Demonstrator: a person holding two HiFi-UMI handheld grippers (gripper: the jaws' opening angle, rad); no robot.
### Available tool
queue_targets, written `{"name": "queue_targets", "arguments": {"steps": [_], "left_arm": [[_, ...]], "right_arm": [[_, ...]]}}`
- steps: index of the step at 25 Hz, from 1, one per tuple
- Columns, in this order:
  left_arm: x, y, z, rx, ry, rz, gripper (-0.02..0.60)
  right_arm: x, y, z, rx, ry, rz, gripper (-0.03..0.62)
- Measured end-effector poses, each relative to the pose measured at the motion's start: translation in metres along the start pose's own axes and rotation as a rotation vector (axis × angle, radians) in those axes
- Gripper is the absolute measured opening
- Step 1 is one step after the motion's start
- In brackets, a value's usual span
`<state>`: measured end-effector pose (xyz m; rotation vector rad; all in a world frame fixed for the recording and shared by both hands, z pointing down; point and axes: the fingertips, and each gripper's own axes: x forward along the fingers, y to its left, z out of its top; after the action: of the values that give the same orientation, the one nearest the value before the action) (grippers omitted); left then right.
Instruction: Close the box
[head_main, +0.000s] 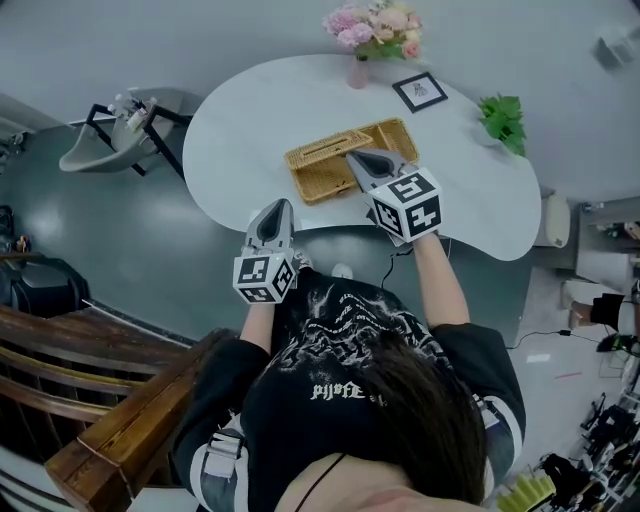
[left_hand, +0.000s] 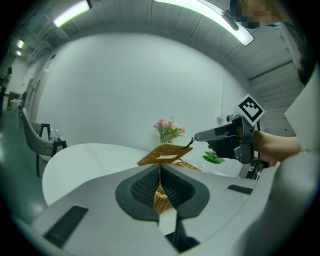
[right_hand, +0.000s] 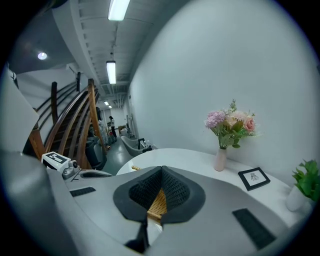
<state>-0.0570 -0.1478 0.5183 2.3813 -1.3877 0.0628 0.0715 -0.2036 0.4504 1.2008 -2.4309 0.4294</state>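
A wicker box (head_main: 396, 135) lies on the white table (head_main: 250, 110), its wicker lid (head_main: 322, 162) swung up beside it. In the left gripper view the lid (left_hand: 165, 152) hangs raised and nearly level above the box (left_hand: 186, 165). My right gripper (head_main: 352, 158) is shut on a small dark loop (left_hand: 190, 143) at the lid's edge. Wicker (right_hand: 158, 204) shows through the slit of the right gripper (right_hand: 161, 172). My left gripper (head_main: 277, 207) hovers at the table's near edge, short of the box. It (left_hand: 160, 172) is shut with nothing in it.
A pink vase of flowers (head_main: 372, 30), a small framed picture (head_main: 420, 91) and a green plant (head_main: 503, 118) stand along the table's far side. A grey chair (head_main: 120, 135) stands left of the table. A wooden stair rail (head_main: 100, 400) runs at the lower left.
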Motion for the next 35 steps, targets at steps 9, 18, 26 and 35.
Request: {"name": "queue_targets", "arguments": {"steps": [9,18,26,35], "left_arm": [[-0.006,-0.019,-0.016,0.000,0.008,0.022,0.026],[-0.009,-0.038,-0.030,0.006,0.020,0.032,0.026],[-0.014,-0.040,-0.035,0.012,0.024,0.062,0.026],[-0.017,-0.038,-0.036,0.014,0.035,0.070,0.026]], "right_arm": [[-0.007,0.000,-0.043,0.070,0.042,0.022,0.023],[-0.004,-0.003,-0.088,0.113,0.103,0.040,0.023],[0.005,-0.001,-0.119,0.157,0.151,0.066,0.023],[0.009,0.008,-0.146,0.188,0.190,0.103,0.026]]}}
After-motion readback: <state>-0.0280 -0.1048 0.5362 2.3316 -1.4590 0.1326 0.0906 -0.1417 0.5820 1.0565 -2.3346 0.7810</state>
